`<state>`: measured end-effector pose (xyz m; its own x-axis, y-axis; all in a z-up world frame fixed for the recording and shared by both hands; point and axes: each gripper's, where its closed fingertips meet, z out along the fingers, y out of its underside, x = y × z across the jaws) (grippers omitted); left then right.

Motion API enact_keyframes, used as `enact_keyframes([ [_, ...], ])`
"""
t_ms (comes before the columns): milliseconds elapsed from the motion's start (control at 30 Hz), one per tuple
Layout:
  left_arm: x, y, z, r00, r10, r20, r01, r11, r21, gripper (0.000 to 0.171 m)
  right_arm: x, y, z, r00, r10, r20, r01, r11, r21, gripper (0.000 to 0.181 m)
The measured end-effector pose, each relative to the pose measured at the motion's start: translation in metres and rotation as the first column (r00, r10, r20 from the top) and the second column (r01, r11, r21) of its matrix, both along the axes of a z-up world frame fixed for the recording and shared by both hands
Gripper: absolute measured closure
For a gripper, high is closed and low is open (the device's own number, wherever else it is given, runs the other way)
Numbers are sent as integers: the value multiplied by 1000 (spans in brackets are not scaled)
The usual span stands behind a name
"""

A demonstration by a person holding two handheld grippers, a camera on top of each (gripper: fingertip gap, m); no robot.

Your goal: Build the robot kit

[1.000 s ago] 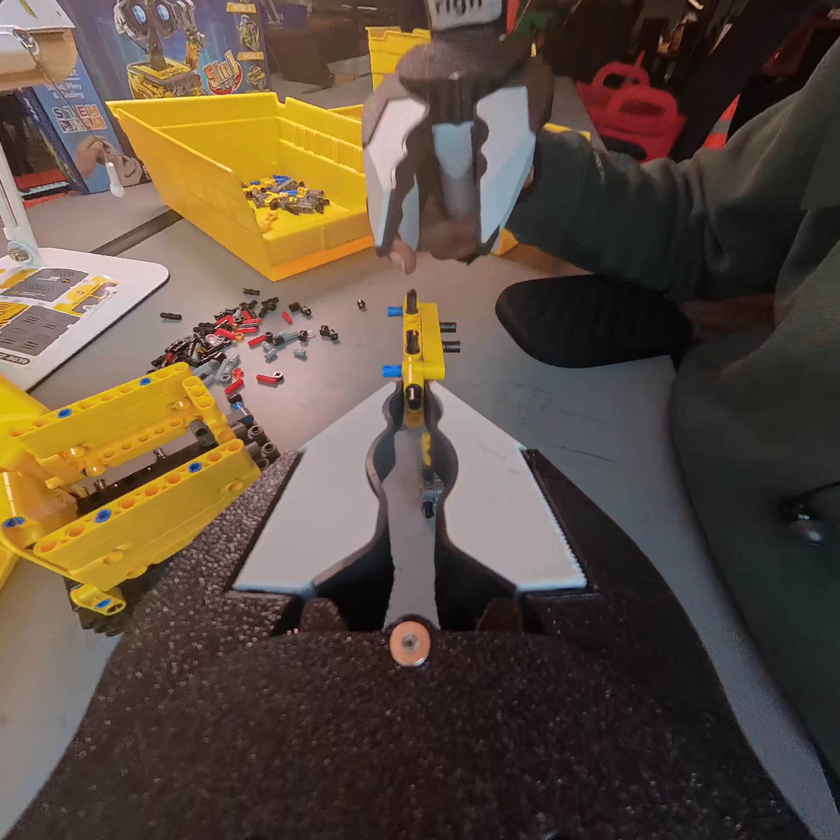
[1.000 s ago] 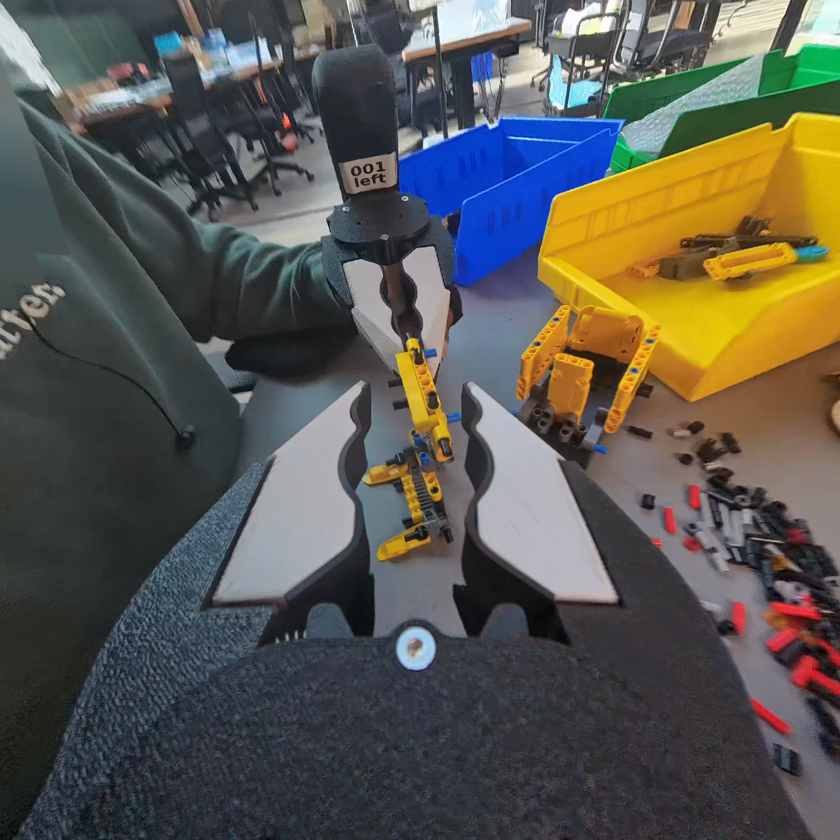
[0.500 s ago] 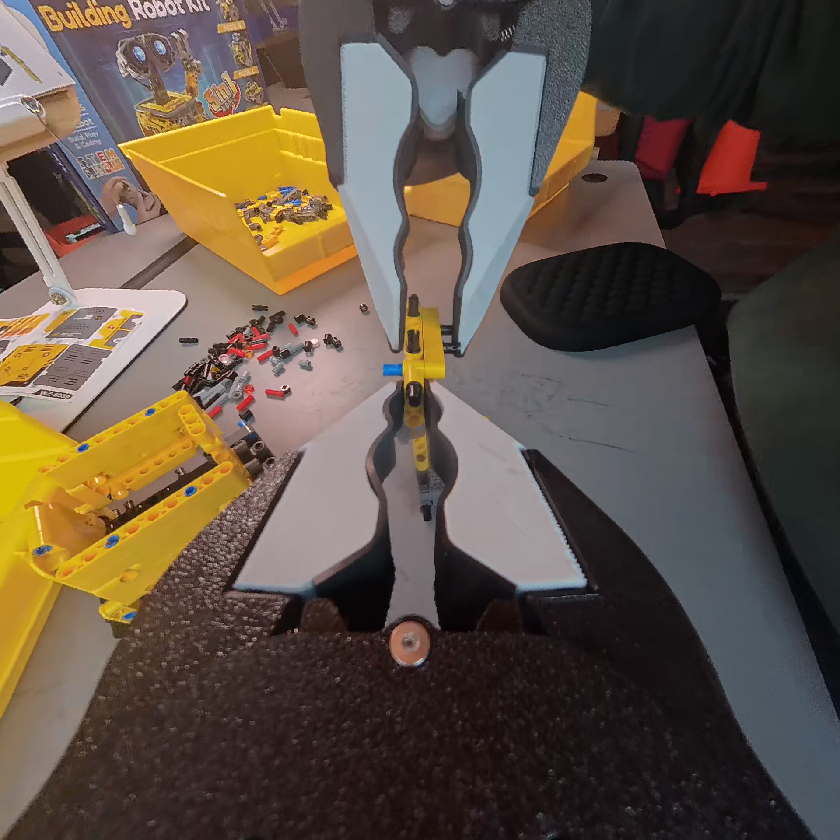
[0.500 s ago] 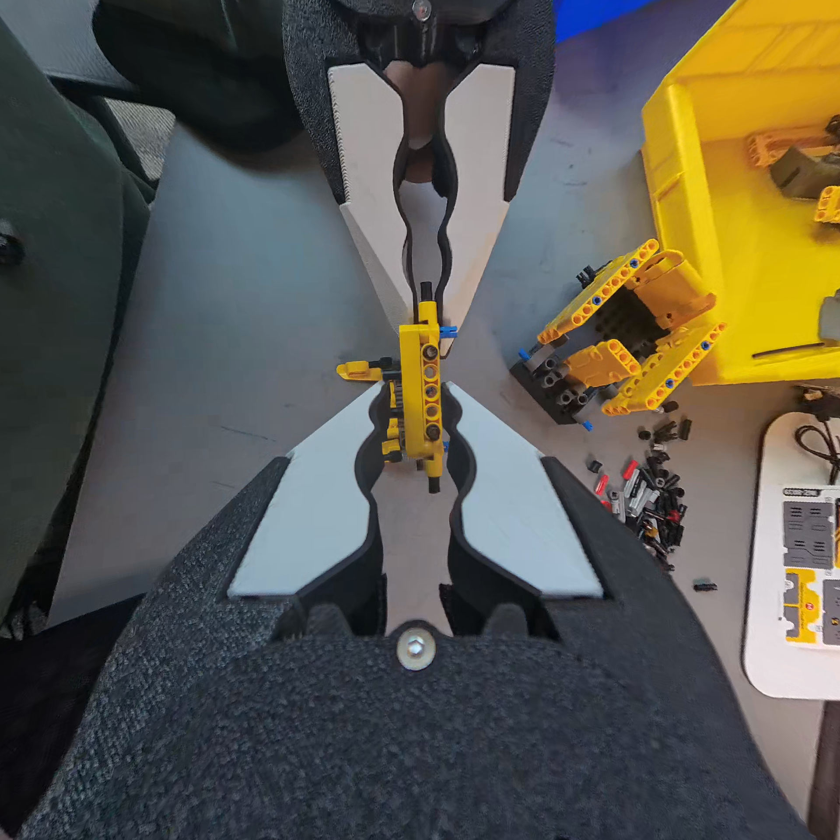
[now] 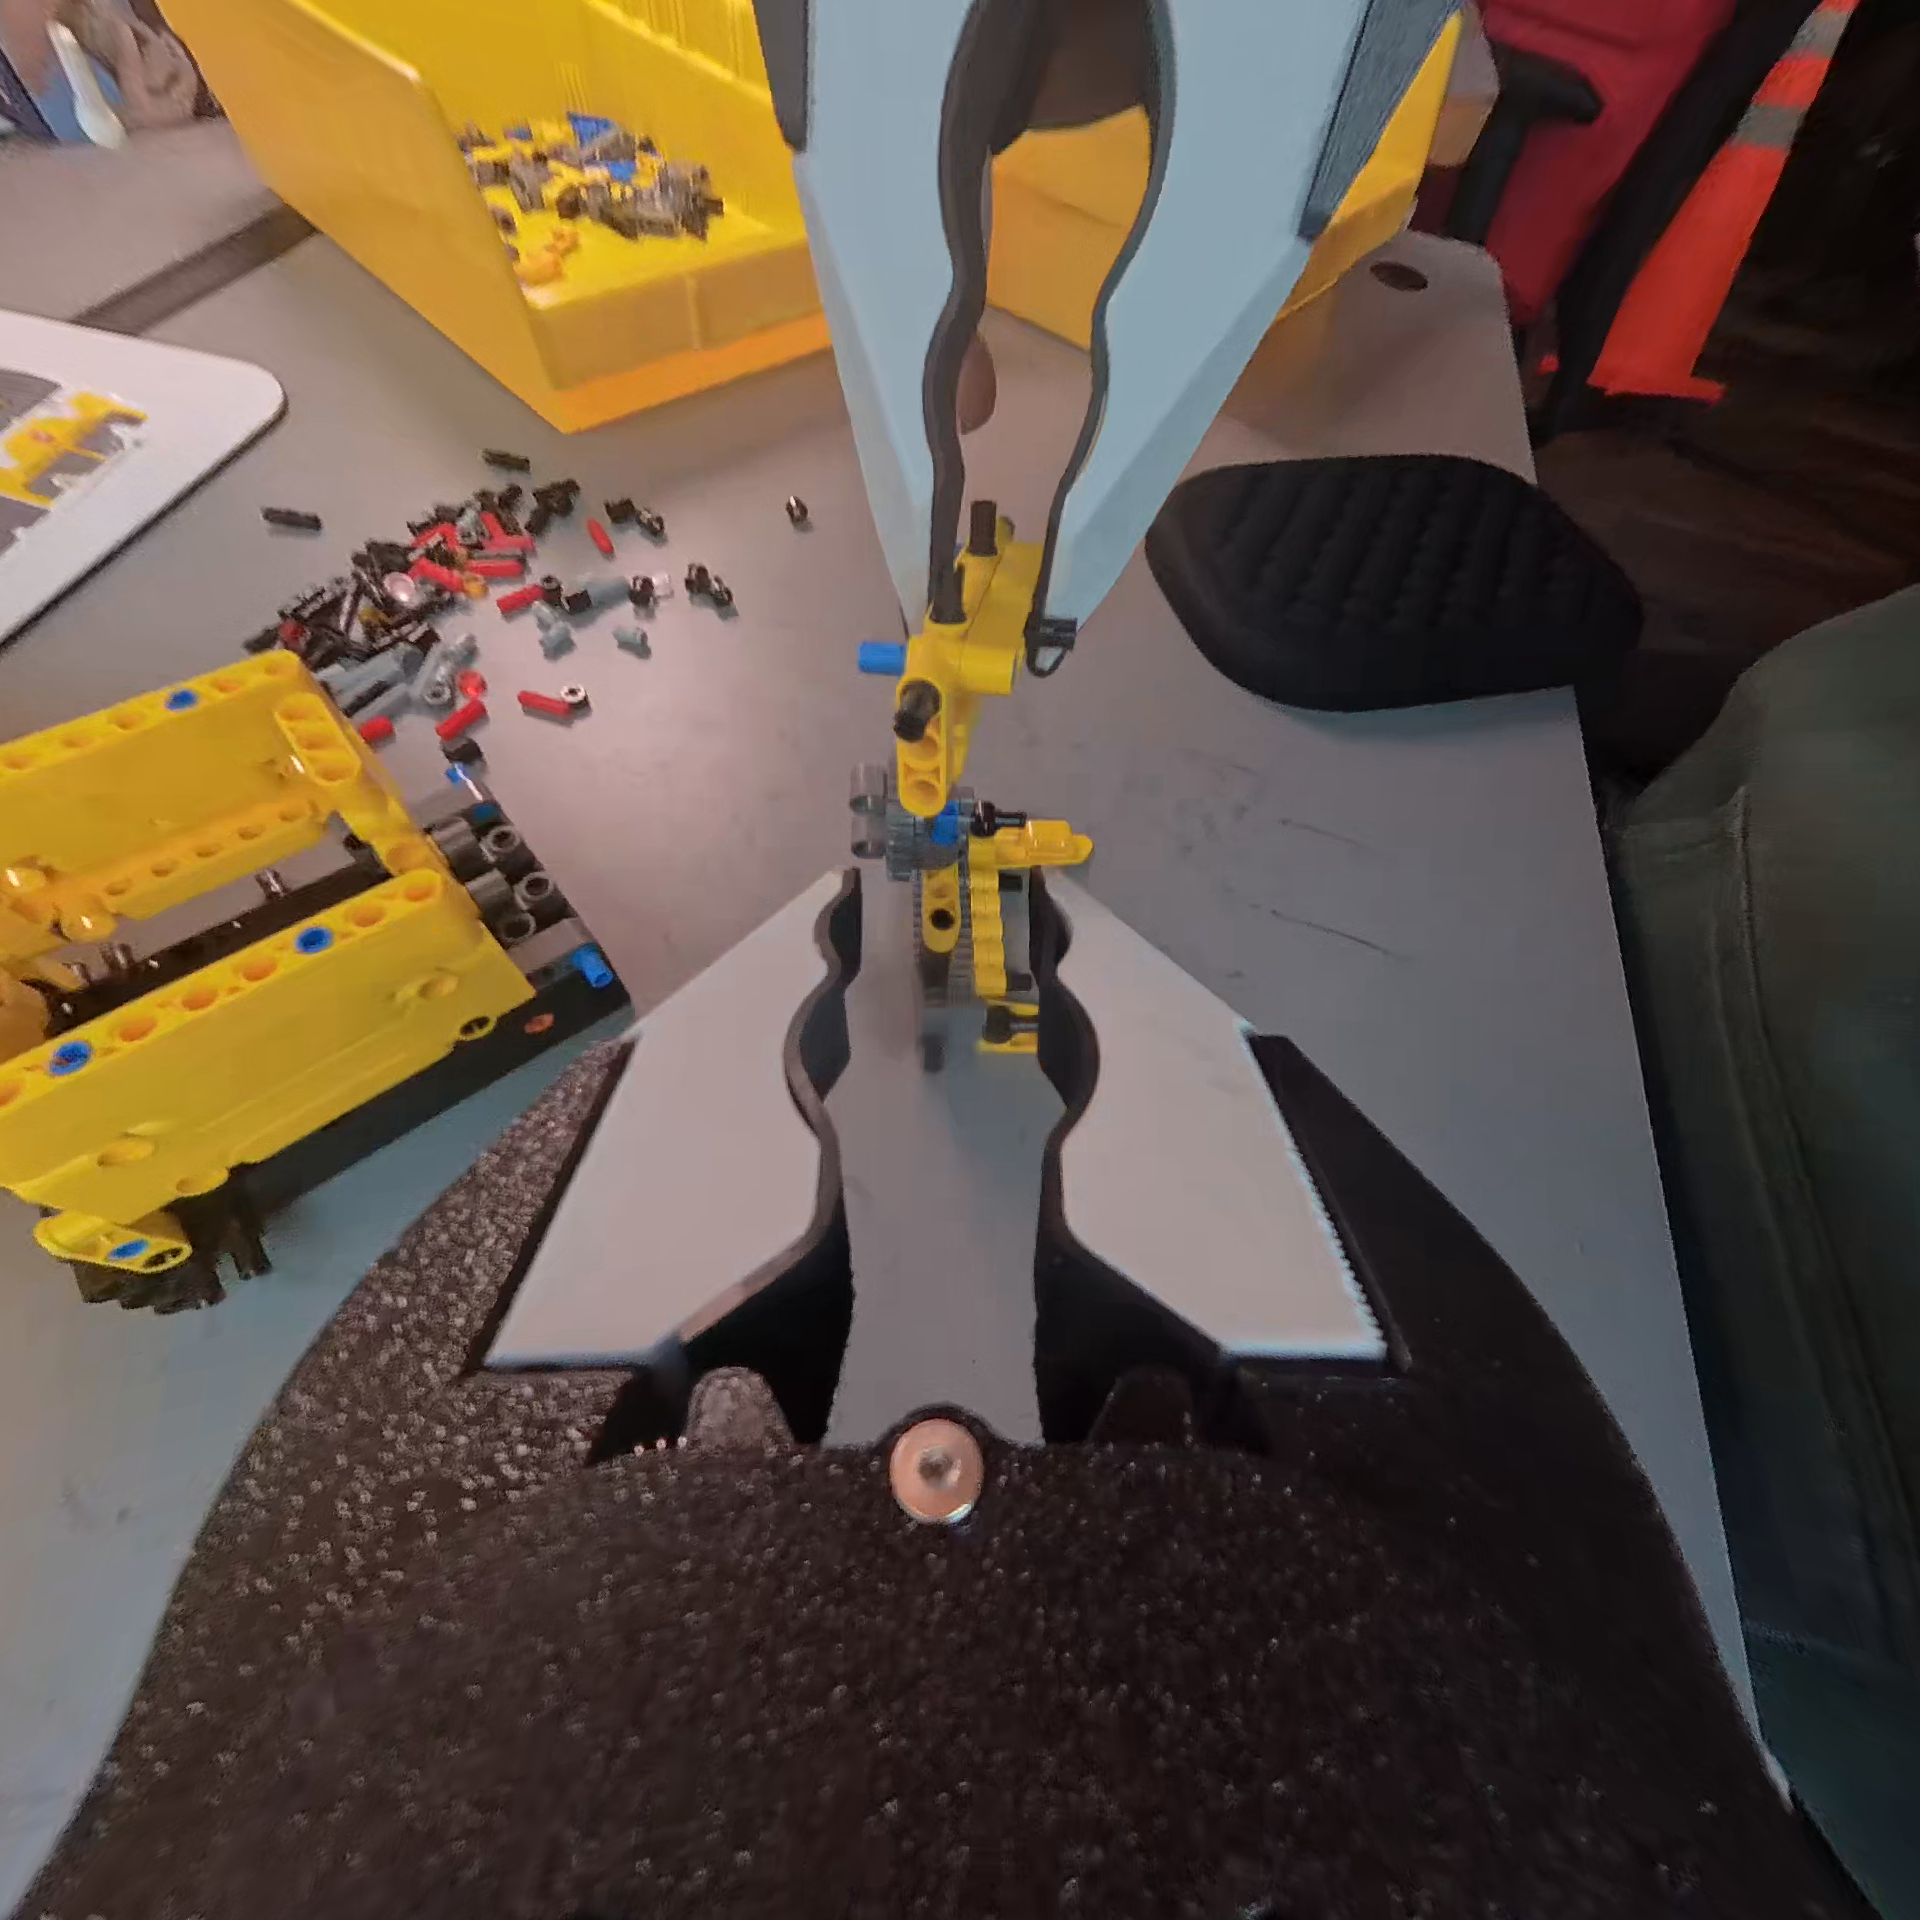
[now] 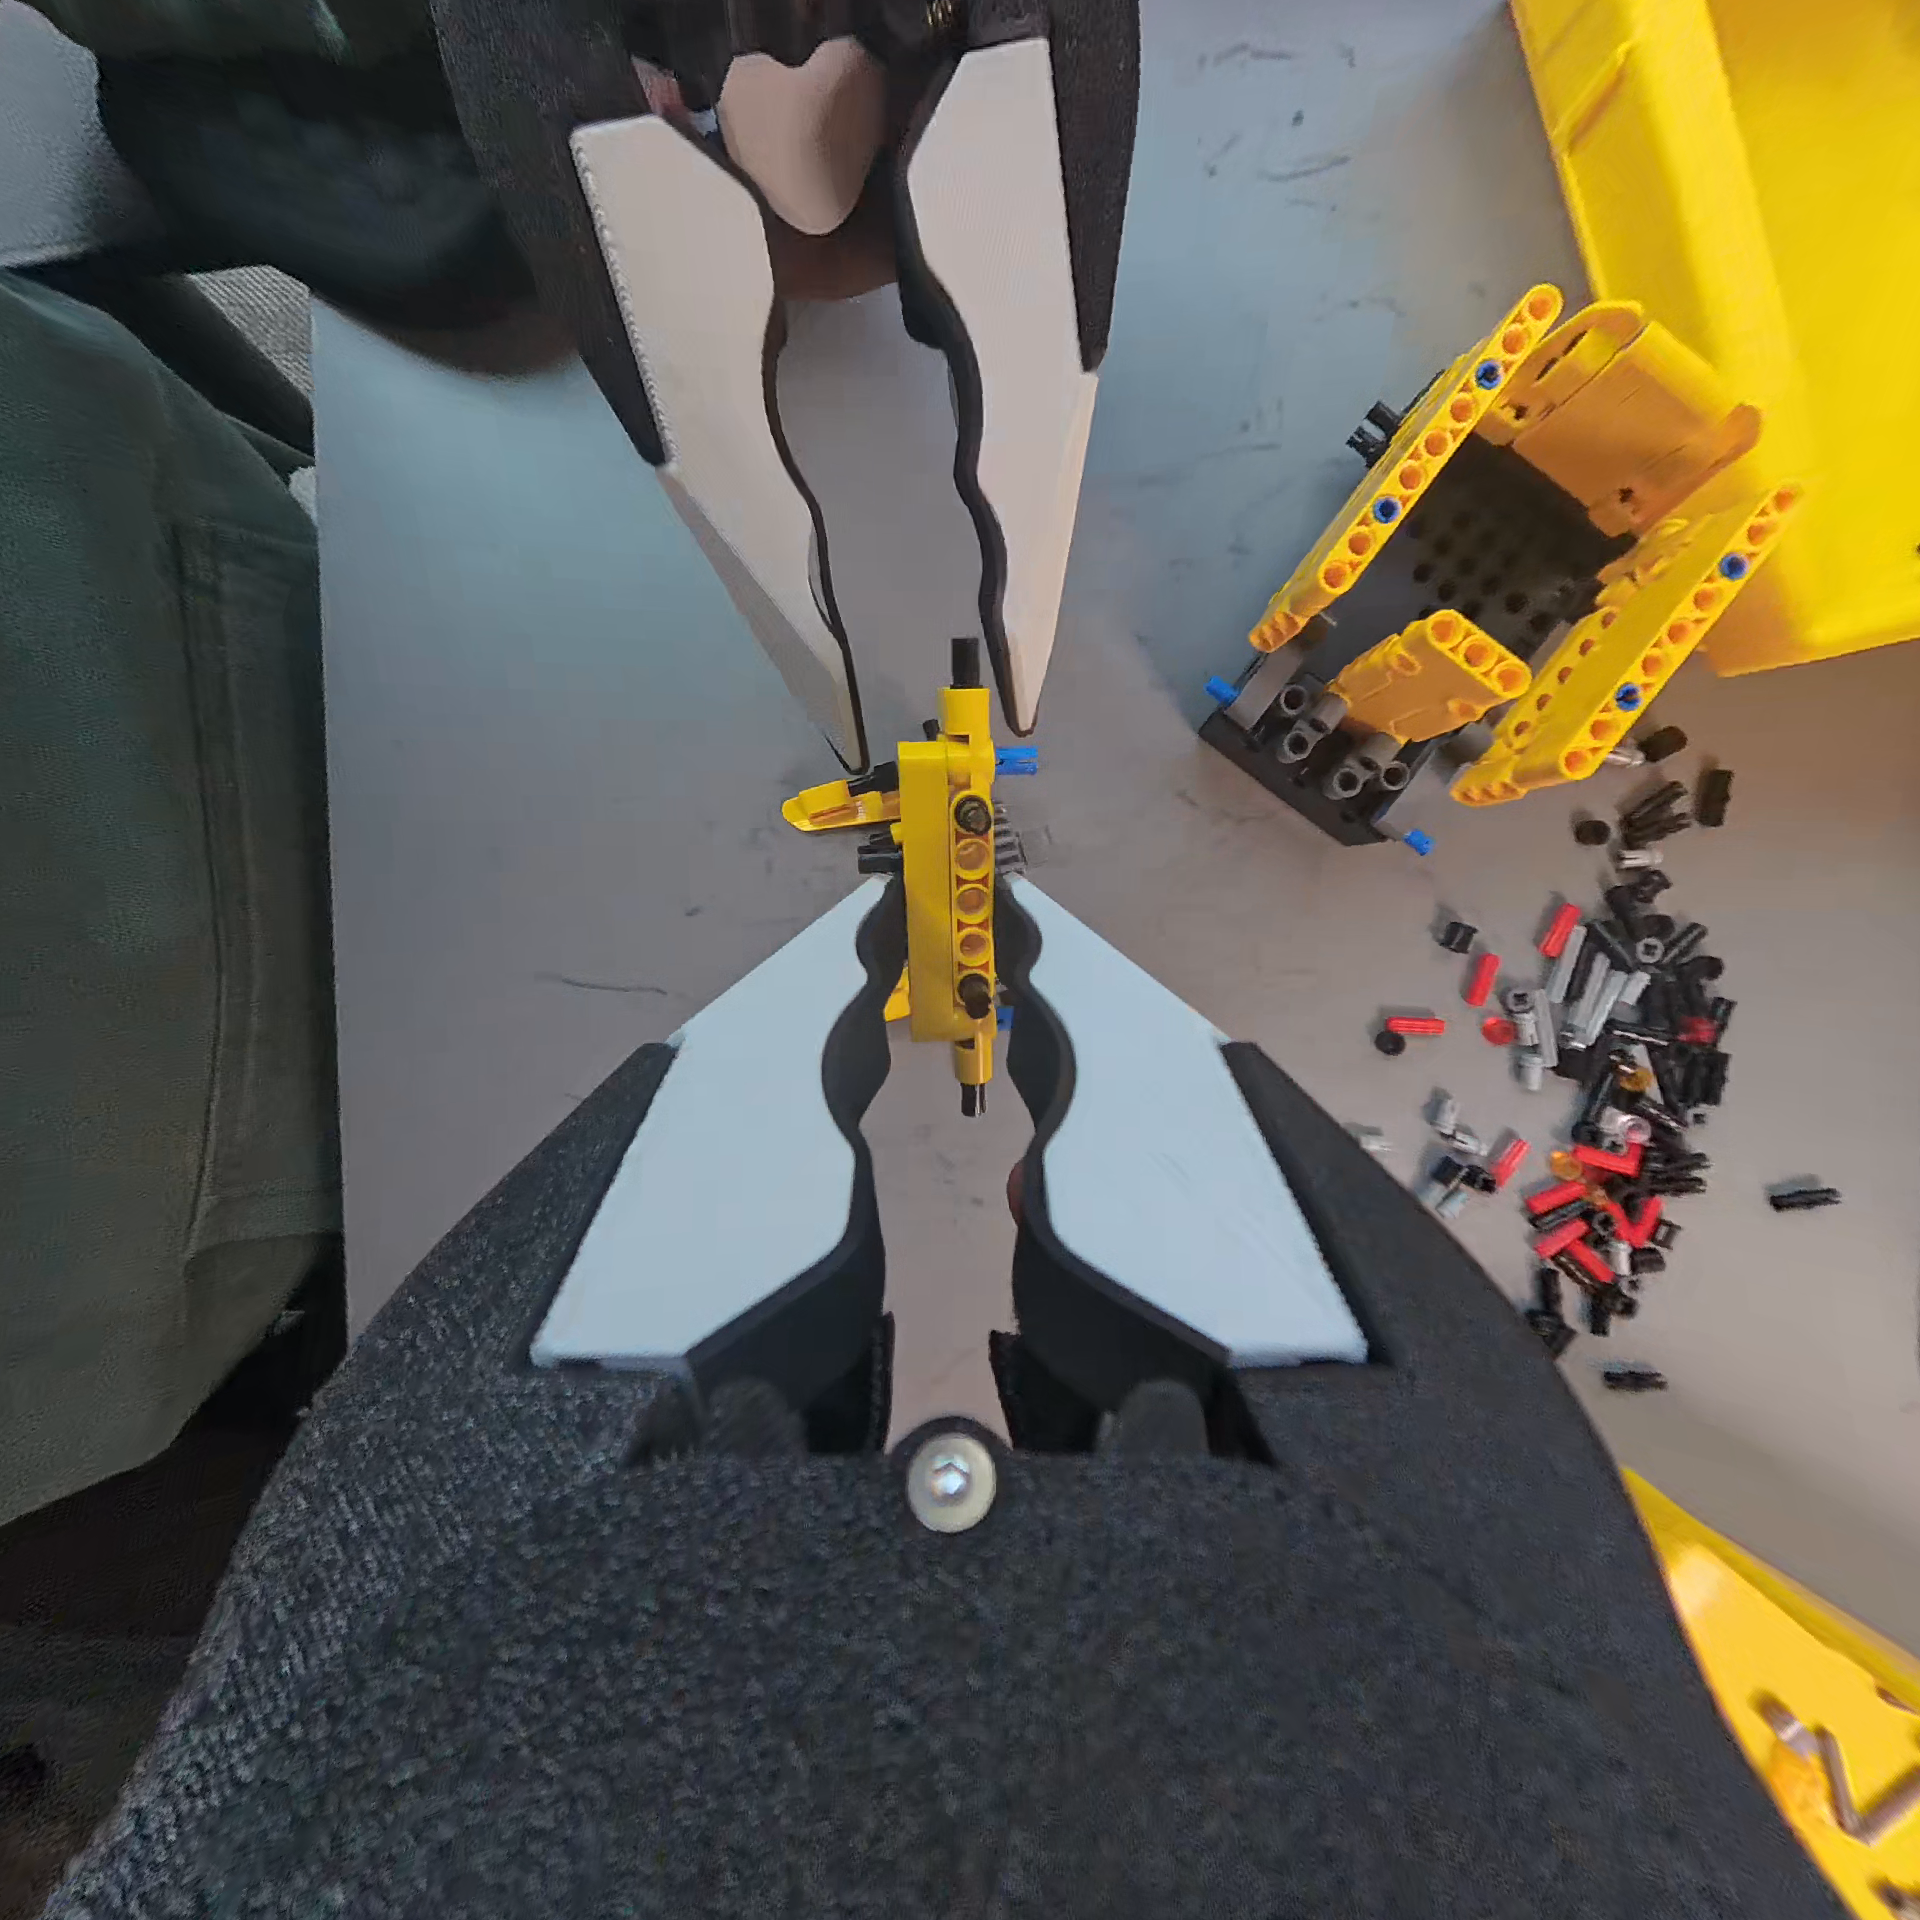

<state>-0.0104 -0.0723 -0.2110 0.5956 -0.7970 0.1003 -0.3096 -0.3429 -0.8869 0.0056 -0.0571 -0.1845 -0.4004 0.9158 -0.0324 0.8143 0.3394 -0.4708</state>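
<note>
A small yellow brick assembly (image 5: 940, 717) with black pins, a blue pin and a grey gear rack hangs above the grey table. My right gripper (image 6: 951, 899) is shut on its yellow holed beam (image 6: 951, 935). In the left wrist view my right gripper (image 5: 992, 613) comes down from above and pinches the beam's top. My left gripper (image 5: 945, 894) is open, its fingertips on either side of the assembly's lower end. In the right wrist view my left gripper (image 6: 935, 732) stands open at the beam's far end.
A large yellow-and-black brick build (image 5: 239, 935) lies to the left, also in the right wrist view (image 6: 1507, 582). Loose red, black and grey pins (image 5: 468, 603) are scattered nearby. A yellow bin (image 5: 582, 208), an instruction sheet (image 5: 104, 436), a black pad (image 5: 1392, 582) and a person's green sleeve (image 6: 135, 831) surround the spot. The gap from one gripper's tips to the other's is roughly 4 cm.
My right gripper came in over the assembly and shut on its yellow beam. My left gripper, shut on the assembly before, has opened.
</note>
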Motion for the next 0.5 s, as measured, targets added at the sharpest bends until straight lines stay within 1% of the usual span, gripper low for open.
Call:
enact_keyframes([
  [133,7,0,-24,996,-11,-83,7,999,-50,141,2,1,-7,999,0,47,-1,1000,18,166],
  [233,10,5,-34,994,1,-112,-6,999,-52,145,2,0,-12,997,48,56,-51,998,42,166],
  [300,11,9,-40,990,6,-142,-14,998,-55,153,2,2,-14,995,80,60,-83,995,53,166],
  [367,12,13,-41,988,3,-154,-10,999,-45,165,2,6,-17,993,92,70,-96,994,59,166],
  [500,11,16,-41,987,-2,-160,-4,999,-36,165,0,12,-18,991,99,94,-105,992,70,166],
])
